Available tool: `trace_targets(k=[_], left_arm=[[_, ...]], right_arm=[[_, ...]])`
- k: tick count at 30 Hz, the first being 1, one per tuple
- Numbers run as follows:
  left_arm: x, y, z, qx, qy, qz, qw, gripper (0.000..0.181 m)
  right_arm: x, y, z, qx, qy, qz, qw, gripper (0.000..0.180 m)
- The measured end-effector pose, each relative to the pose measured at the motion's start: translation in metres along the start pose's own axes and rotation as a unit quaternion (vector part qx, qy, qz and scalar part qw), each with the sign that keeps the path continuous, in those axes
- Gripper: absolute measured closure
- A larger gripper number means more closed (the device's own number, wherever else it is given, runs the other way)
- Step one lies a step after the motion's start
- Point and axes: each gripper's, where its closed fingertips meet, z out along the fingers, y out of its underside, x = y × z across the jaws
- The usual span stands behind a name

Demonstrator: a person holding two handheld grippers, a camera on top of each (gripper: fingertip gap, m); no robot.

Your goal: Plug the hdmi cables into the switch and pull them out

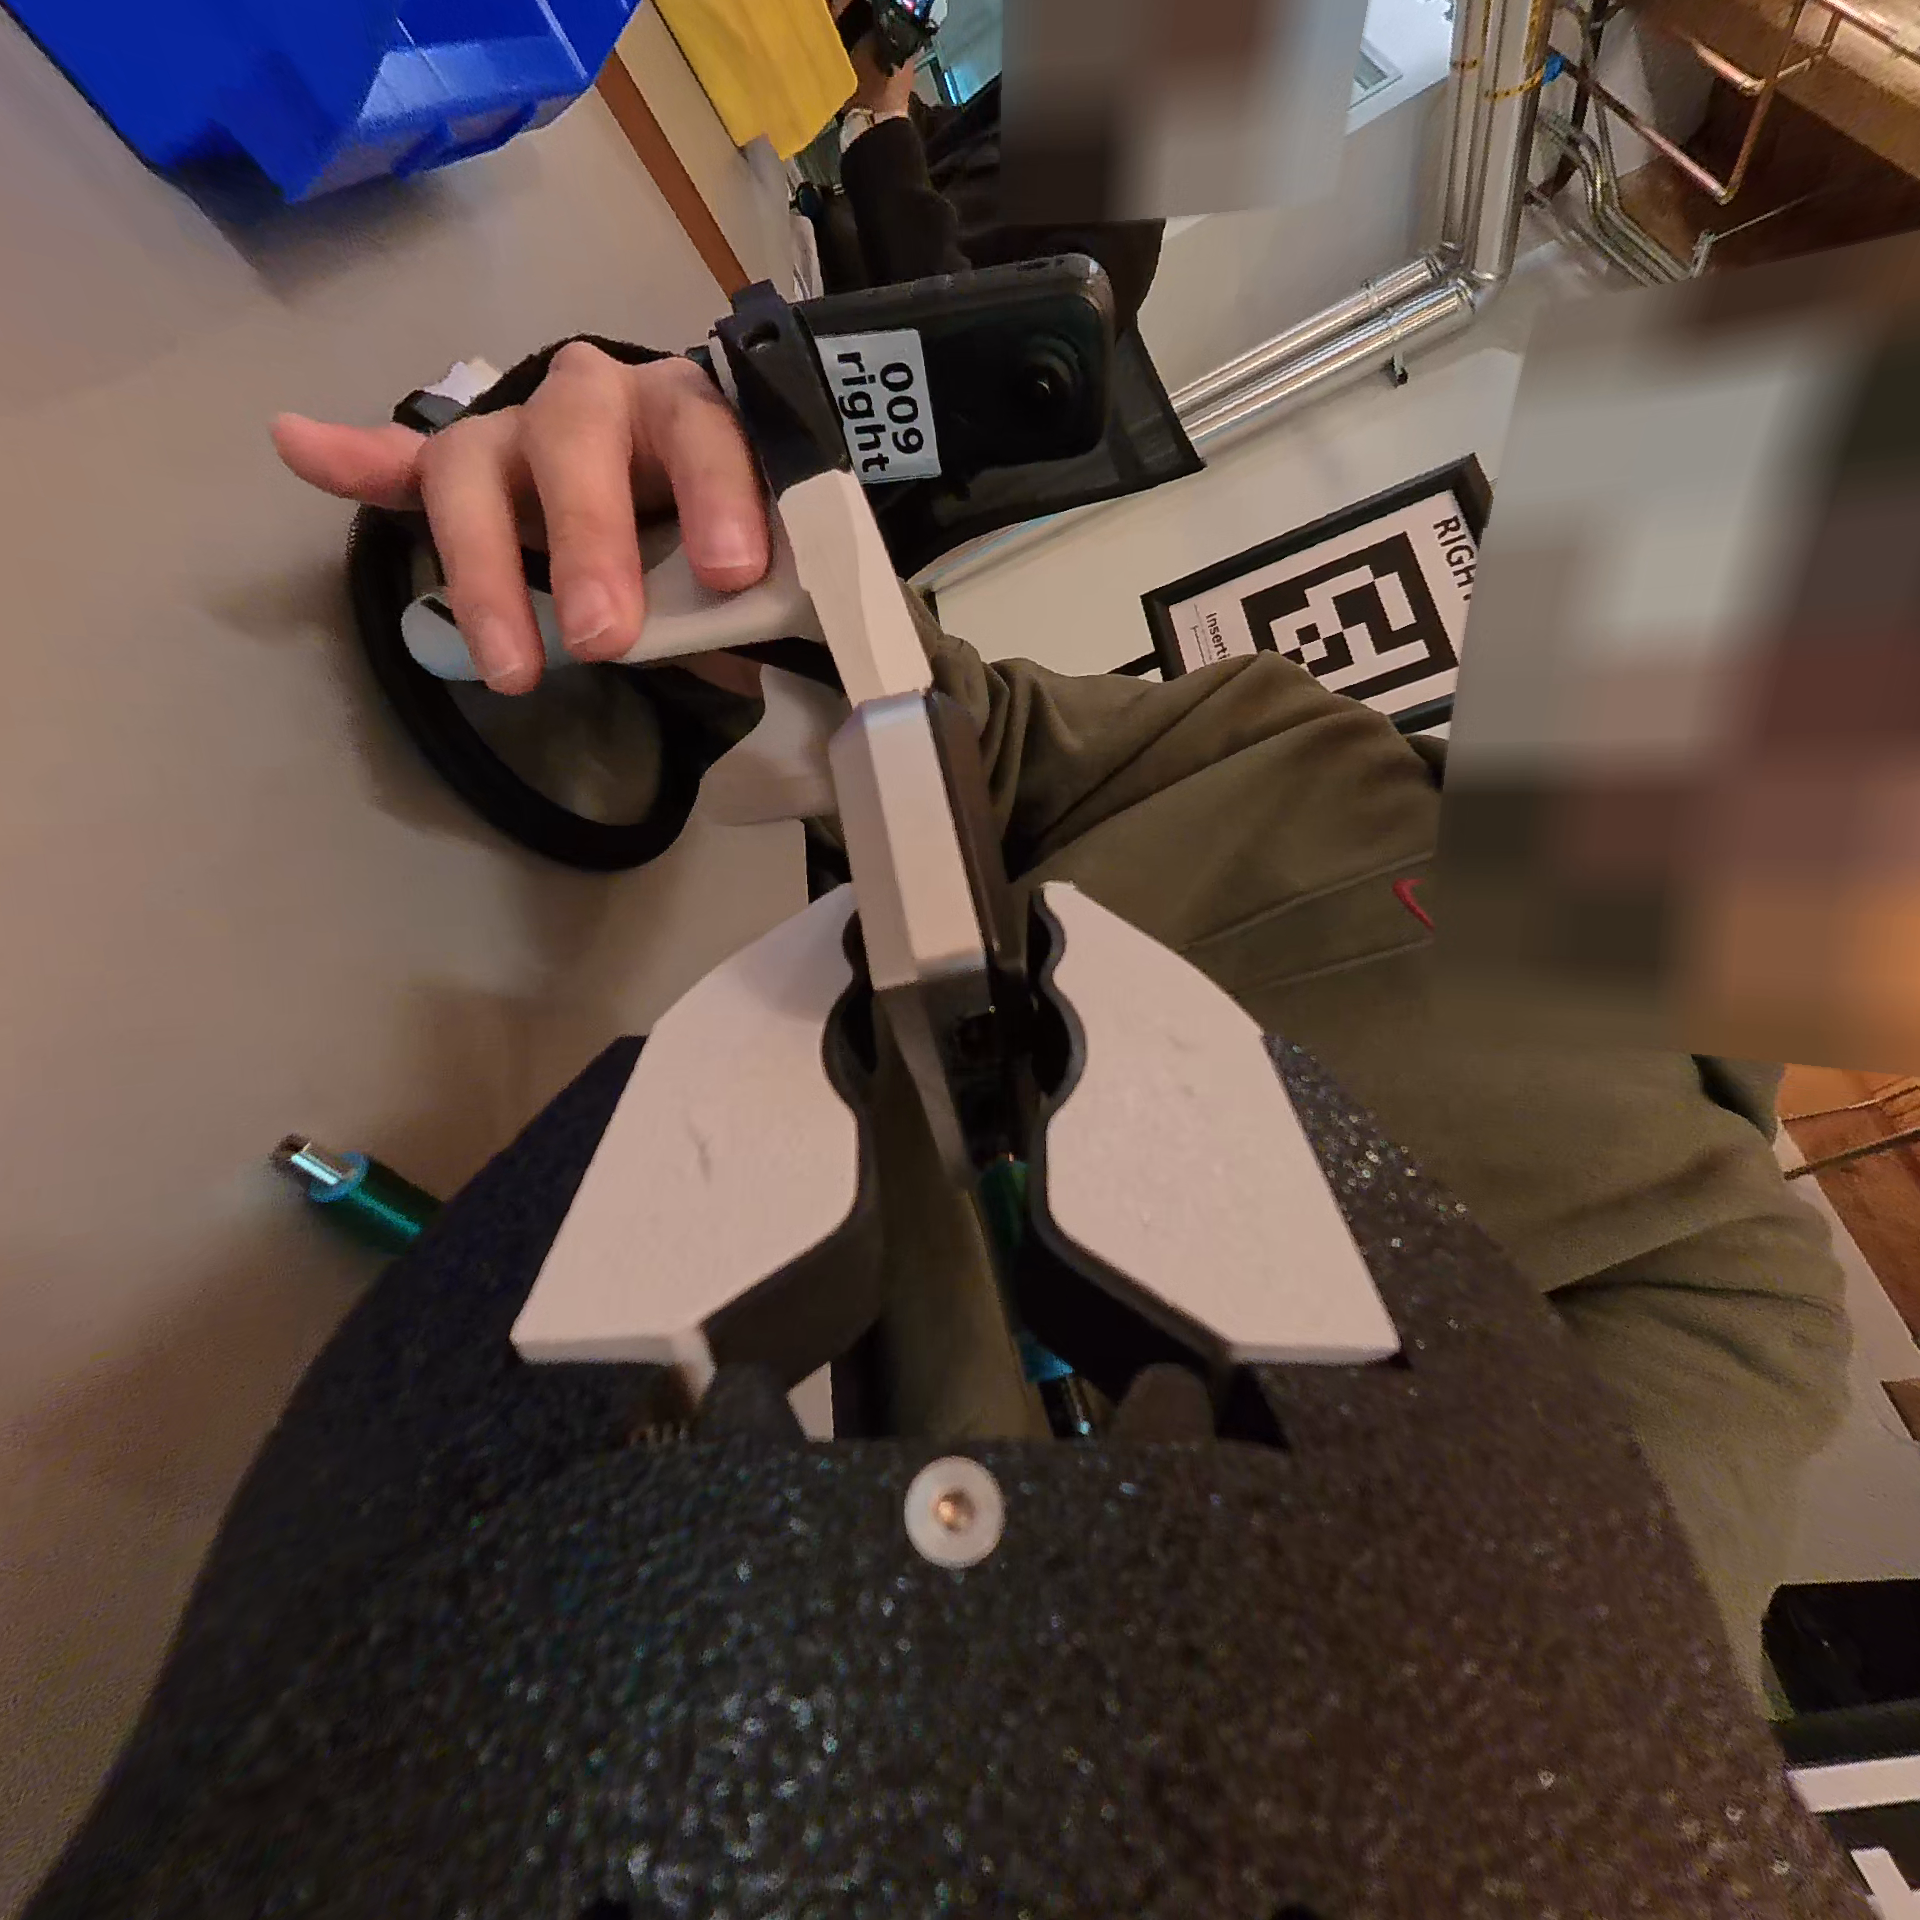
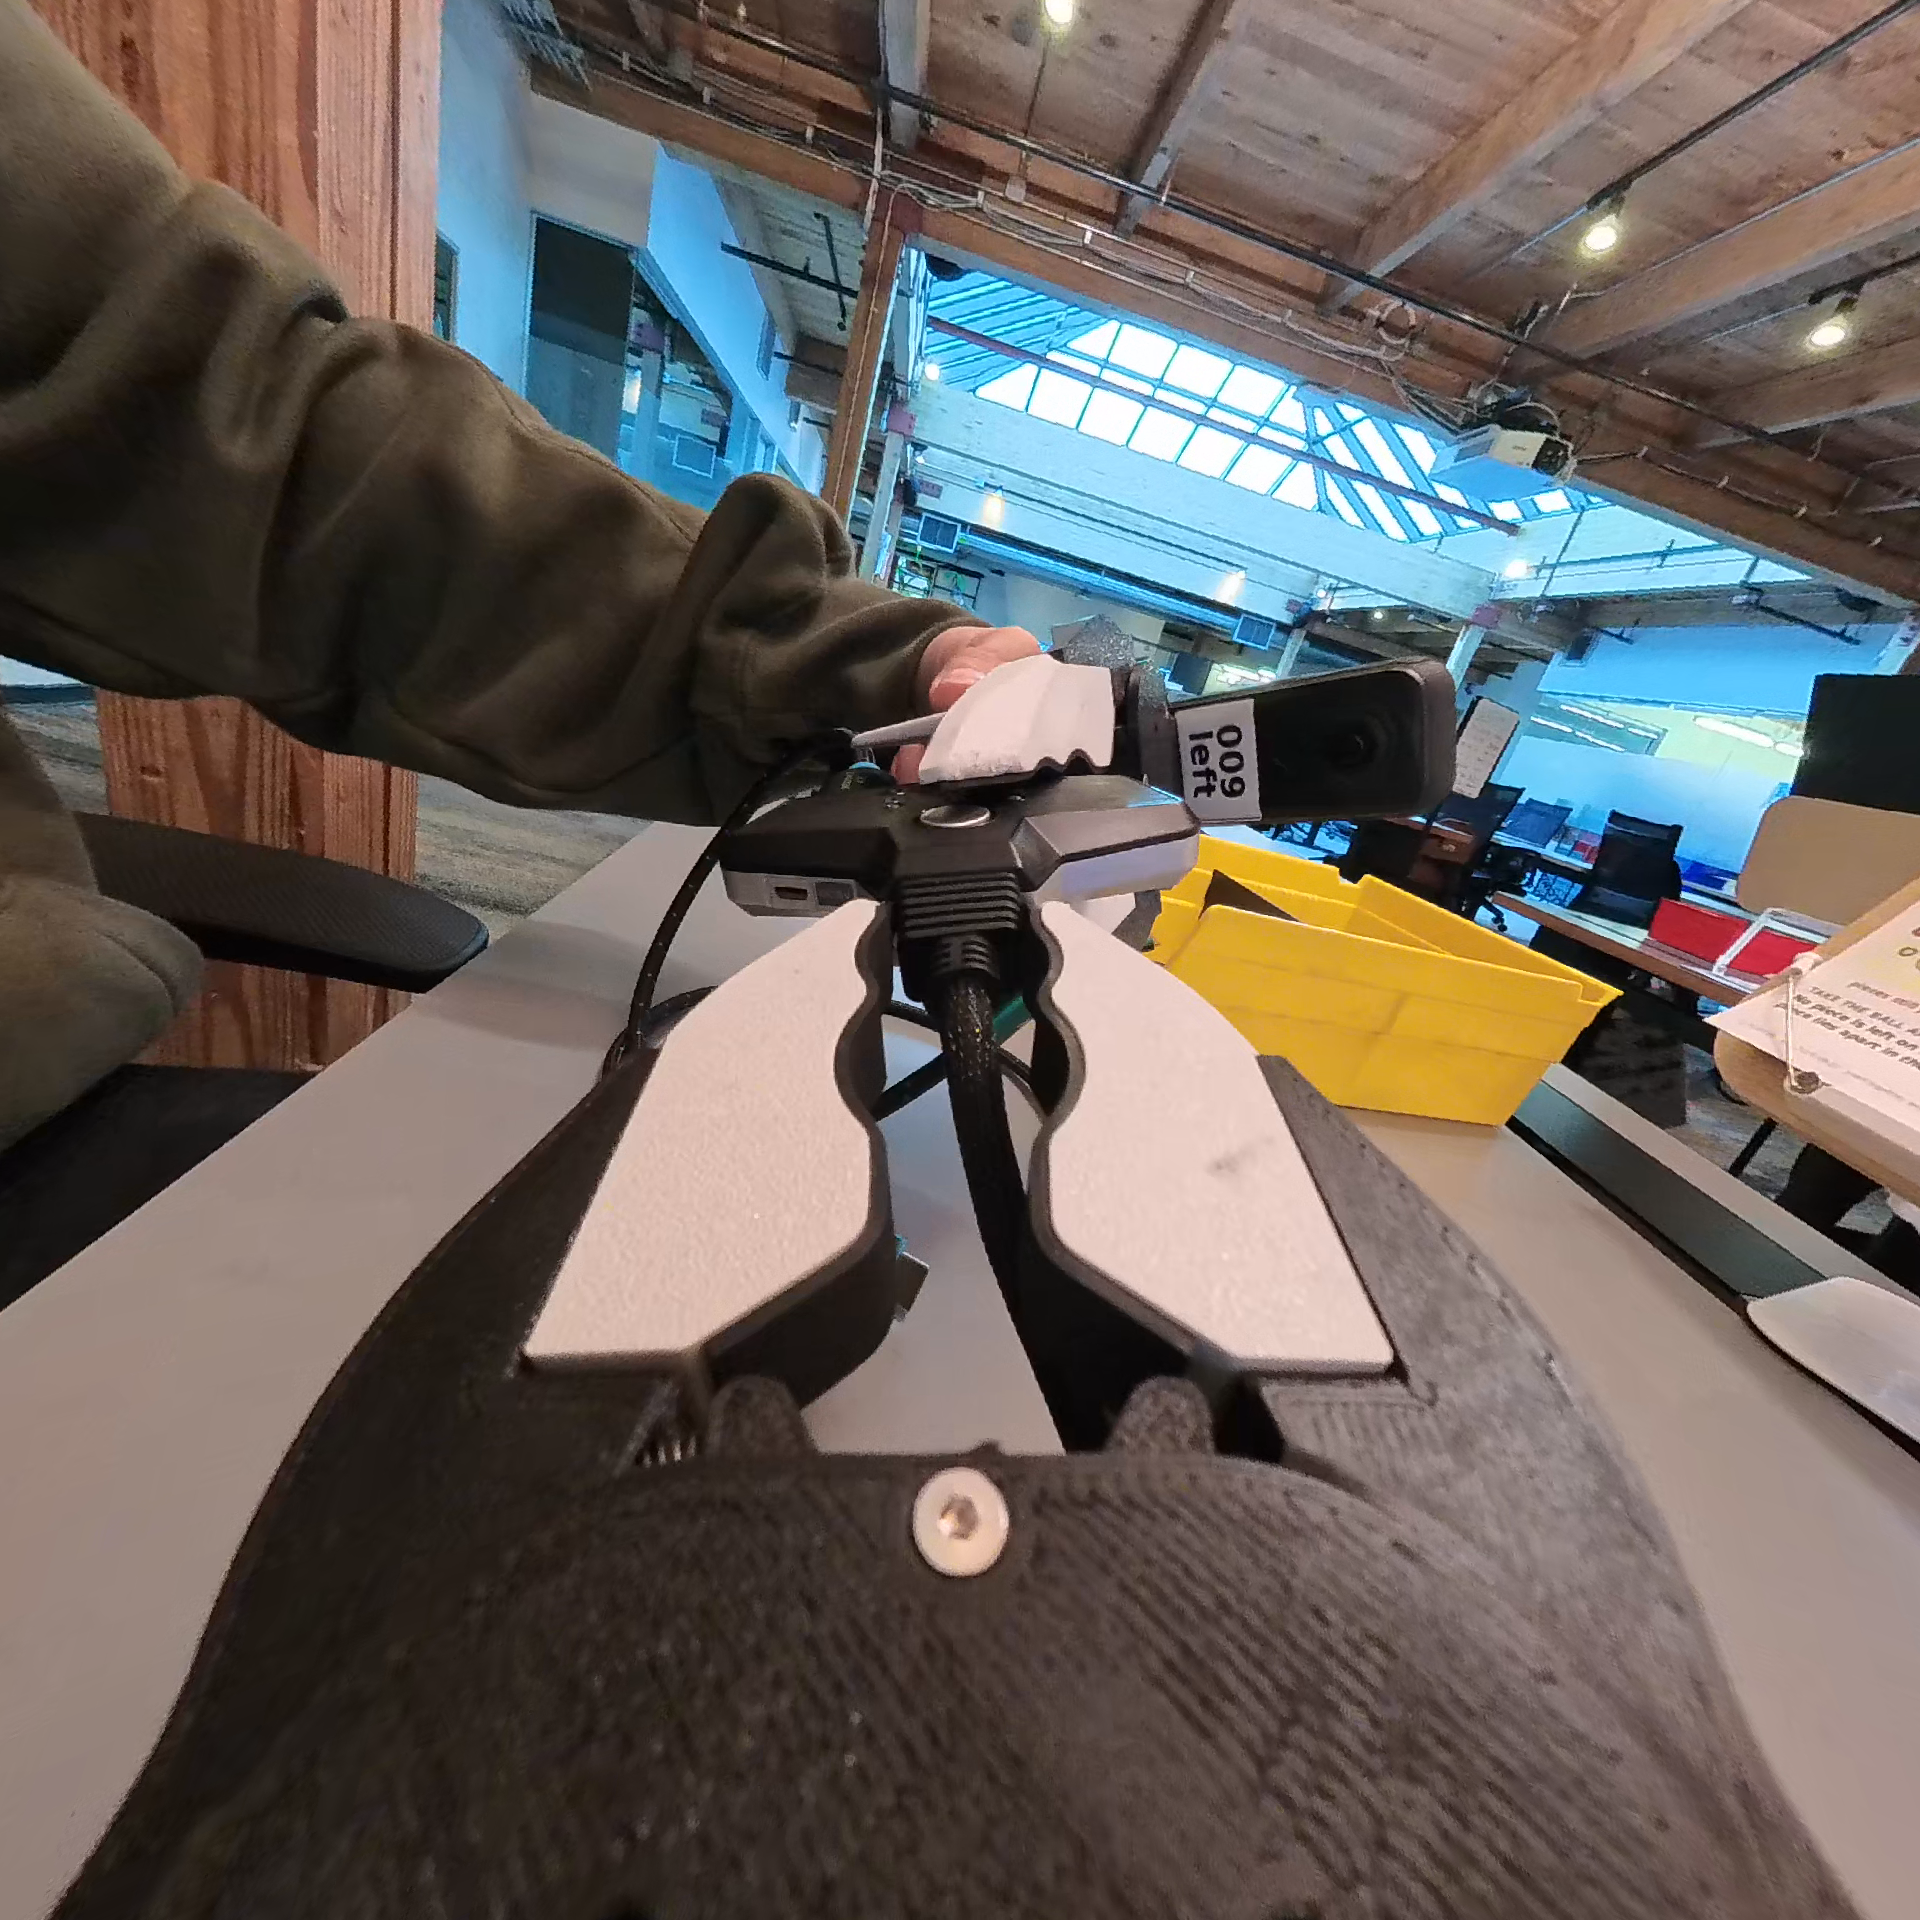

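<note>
Holding the switch steady while the right gripper works a plug

Looking at the HDMI switch (image 2: 961,847) first: it's lifted off the table (image 2: 260,1247), pinched edge-on between the fingers of the left gripper (image 1: 951,1023). In the left wrist view the silver-and-black body sticks straight out ahead of that gripper's tips, so that one is clamped on the switch.

One braided black HDMI cable (image 2: 977,1081) has its ribbed plug (image 2: 956,904) seated in the near port, right at the tips of the right gripper (image 2: 956,982). The fingers sit on both sides of the plug and cable with little gap. To me it looks closed on the plug, but whether it's squeezing or just hugging it is hard to say.

My read: this is the insert or pull-out stage for that plug, and I can't tell which. The next move needs a straight push or pull along the plug's axis, with the left gripper bracing the switch so it doesn't twist.

Further out, a teal connector (image 1: 348,1184) lies loose on the table to the left of the left gripper. Probably another cable end, well apart from the switch. A second thin cable (image 2: 665,956) runs off the switch's far-left side. Yellow bins (image 2: 1382,997) sit on the table off to the right of the right gripper.
</note>
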Motion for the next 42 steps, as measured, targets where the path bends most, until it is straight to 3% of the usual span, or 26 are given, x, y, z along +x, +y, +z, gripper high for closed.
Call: trace_targets(k=[22, 29, 31, 34, 38, 42], left_arm=[[-0.003, -0.002, 0.001, -0.008, -0.019, 0.002, 1.000, 0.154], [0.002, -0.036, -0.028, 0.035, -0.176, 0.114, 0.977, 0.133], [0.015, -0.050, -0.050, 0.071, -0.232, 0.190, 0.951, 0.137], [0.008, -0.059, -0.098, 0.099, -0.386, 0.288, 0.871, 0.139], [-0.050, -0.011, -0.141, -0.035, -0.552, 0.342, 0.760, 0.142], [-0.092, 0.024, -0.145, -0.122, -0.616, 0.400, 0.667, 0.135]], right_arm=[[0.002, 0.002, -0.001, 0.002, -0.005, 0.015, 1.000, 0.157], [0.009, 0.004, -0.018, -0.013, -0.022, 0.033, 0.999, 0.157], [0.010, 0.005, -0.025, -0.015, -0.030, 0.039, 0.999, 0.157], [0.010, 0.004, -0.037, -0.006, -0.048, 0.051, 0.998, 0.157], [0.009, 0.005, -0.039, -0.006, -0.057, 0.055, 0.997, 0.157], [0.008, 0.006, -0.038, -0.007, -0.057, 0.055, 0.997, 0.157]])
